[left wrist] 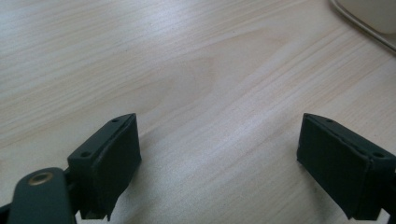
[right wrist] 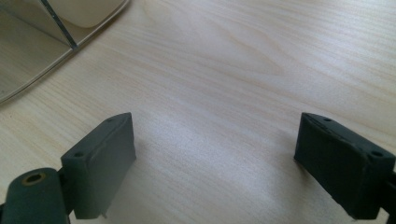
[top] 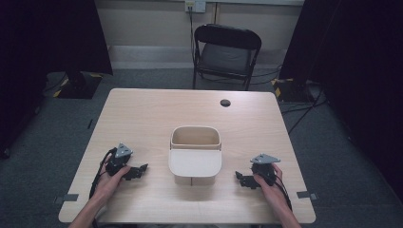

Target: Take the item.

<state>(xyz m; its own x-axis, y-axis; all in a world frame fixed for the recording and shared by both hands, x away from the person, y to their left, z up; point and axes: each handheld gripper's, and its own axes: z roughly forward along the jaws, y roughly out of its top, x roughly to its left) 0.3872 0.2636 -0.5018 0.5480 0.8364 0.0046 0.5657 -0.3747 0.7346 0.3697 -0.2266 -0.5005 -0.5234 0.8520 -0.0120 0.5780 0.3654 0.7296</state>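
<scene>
A pale wooden table [top: 142, 118] stands on grey carpet [top: 332, 142]; behind it a black folding chair [top: 227, 52] faces a cream wall [top: 142, 21], dark curtains [top: 71, 33] either side

table [top: 142, 114]: pale wood grain, smooth matt | bin [top: 195, 164]: cream plastic, smooth | left gripper [left wrist: 219, 163], right gripper [right wrist: 215, 163]: black matt pads
</scene>
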